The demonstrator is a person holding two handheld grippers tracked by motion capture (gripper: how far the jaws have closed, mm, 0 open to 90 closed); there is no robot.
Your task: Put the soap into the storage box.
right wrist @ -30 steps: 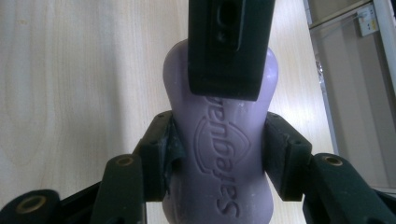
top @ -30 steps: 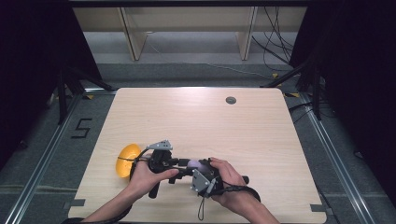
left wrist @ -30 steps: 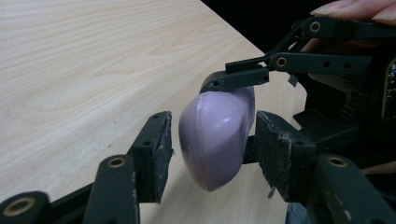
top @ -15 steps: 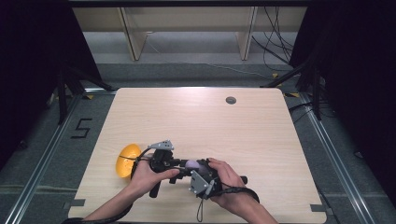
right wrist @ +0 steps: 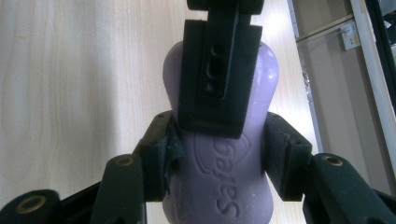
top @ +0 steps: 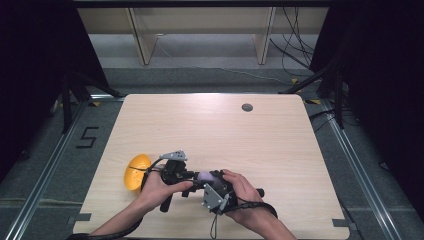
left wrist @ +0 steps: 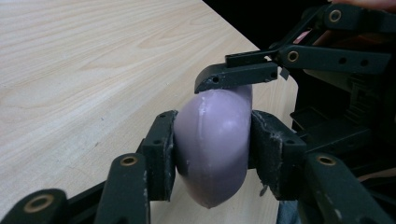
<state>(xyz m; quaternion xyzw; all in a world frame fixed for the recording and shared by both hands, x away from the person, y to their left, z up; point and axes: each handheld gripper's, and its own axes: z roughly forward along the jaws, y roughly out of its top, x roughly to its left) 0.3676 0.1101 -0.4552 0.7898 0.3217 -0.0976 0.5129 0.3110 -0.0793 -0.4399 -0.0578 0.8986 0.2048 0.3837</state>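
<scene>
**Soap bar pinched from two sides, crosswise**

A purple soap bar is held just above the counter, between both hands. The right tongs are clamped across its waist, its long axis running along their jaws. The left tongs, just closing, are pressed on one rounded end, crosswise to the right pair. An orange bowl lies beside the left hand.

Most of the worktop lay bare, giving free passage toward the far edge and the right side. Near the front left, a yellow bowl stood just beside the left hand, blocking that side. A small dark disc sat far back.
</scene>
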